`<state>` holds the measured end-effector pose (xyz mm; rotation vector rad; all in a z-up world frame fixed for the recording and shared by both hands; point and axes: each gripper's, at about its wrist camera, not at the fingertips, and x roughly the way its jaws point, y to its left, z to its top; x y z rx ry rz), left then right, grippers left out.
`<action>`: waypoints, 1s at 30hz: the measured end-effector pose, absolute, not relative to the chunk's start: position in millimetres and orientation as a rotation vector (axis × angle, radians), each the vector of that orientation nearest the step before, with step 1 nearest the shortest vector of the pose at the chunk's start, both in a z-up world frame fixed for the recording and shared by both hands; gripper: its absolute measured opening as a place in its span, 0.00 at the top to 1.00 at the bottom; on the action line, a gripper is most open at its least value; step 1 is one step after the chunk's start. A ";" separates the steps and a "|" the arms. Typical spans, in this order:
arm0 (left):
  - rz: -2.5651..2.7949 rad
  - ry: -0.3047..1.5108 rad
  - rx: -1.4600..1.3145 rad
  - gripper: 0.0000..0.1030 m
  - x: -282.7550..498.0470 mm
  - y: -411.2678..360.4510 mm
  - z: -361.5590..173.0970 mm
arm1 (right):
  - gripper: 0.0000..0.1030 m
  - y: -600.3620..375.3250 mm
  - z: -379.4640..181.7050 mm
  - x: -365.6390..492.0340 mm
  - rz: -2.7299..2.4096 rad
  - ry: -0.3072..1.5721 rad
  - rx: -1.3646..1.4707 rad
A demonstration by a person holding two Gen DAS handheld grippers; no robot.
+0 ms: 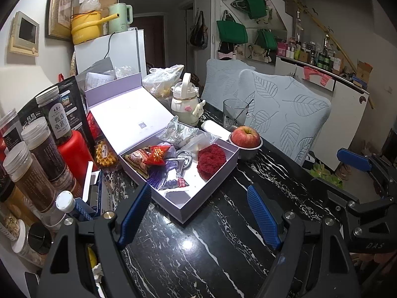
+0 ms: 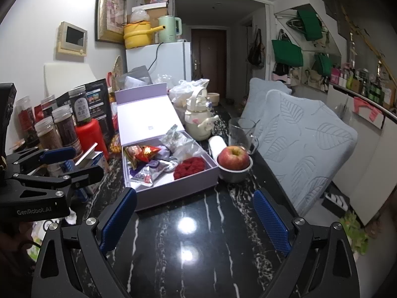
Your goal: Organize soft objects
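An open lavender box (image 1: 208, 196) (image 2: 173, 191) lies on the black marble table, its lid folded back. Inside are a red fluffy pad (image 1: 212, 160) (image 2: 189, 167), a red triangular sachet (image 1: 157, 154), snack packets (image 1: 137, 162) and a clear plastic bag (image 1: 201, 140). My left gripper (image 1: 198, 213) is open over bare tabletop just short of the box's near corner, nothing between its fingers; it shows at the left of the right wrist view (image 2: 74, 166). My right gripper (image 2: 196, 218) is open, empty, in front of the box, and shows at the right edge (image 1: 347, 178).
An apple in a steel bowl (image 1: 245, 137) (image 2: 234, 159) stands right of the box, with a glass mug (image 2: 242, 131) and a cream kettle-shaped bottle (image 2: 198, 121) behind. Jars (image 1: 37, 164) and a red bottle (image 1: 74, 154) crowd the left. Leaf-patterned chair backs (image 2: 305, 146) line the right edge.
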<state>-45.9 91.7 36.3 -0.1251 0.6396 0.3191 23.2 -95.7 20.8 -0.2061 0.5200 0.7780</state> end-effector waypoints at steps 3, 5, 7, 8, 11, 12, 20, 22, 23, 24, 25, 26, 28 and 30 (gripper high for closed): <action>0.321 0.639 -0.122 0.23 -45.7 90.8 36.1 | 0.07 -97.0 19.7 24.1 0.777 0.522 -0.204; 0.322 0.638 -0.119 0.23 -45.5 90.9 35.9 | 0.07 -96.7 19.5 24.4 0.776 0.523 -0.207; 0.320 0.639 -0.122 0.23 -45.5 90.7 35.8 | 0.07 -97.3 18.6 24.6 0.773 0.524 -0.209; 0.319 0.641 -0.122 0.23 -45.4 90.7 35.8 | 0.07 -97.6 18.2 24.9 0.772 0.524 -0.209; 0.316 0.645 -0.122 0.23 -45.1 90.3 35.5 | 0.07 -98.2 17.5 25.3 0.770 0.526 -0.211; 0.315 0.647 -0.123 0.23 -44.9 90.3 35.4 | 0.07 -98.0 17.2 25.3 0.769 0.527 -0.211; 0.309 0.652 -0.114 0.23 -44.2 88.5 34.1 | 0.07 -98.3 15.1 26.8 0.764 0.534 -0.212; 0.306 0.653 -0.116 0.23 -44.0 88.5 33.9 | 0.07 -98.4 15.0 26.9 0.764 0.533 -0.212; 0.305 0.653 -0.117 0.23 -44.2 88.3 33.9 | 0.07 -98.3 15.1 26.9 0.764 0.532 -0.212; 0.304 0.653 -0.117 0.23 -44.3 88.2 33.9 | 0.07 -98.7 14.8 27.1 0.764 0.533 -0.213; 0.304 0.652 -0.116 0.23 -44.4 87.9 34.0 | 0.07 -98.5 15.0 27.1 0.765 0.534 -0.212; 0.304 0.652 -0.115 0.23 -44.4 87.4 34.3 | 0.07 -98.4 15.1 27.0 0.765 0.534 -0.212; 0.304 0.652 -0.115 0.23 -44.7 86.8 34.5 | 0.07 -98.4 14.8 27.1 0.764 0.535 -0.212; 0.303 0.653 -0.115 0.23 -44.6 86.7 34.3 | 0.07 -98.5 14.0 27.5 0.761 0.536 -0.212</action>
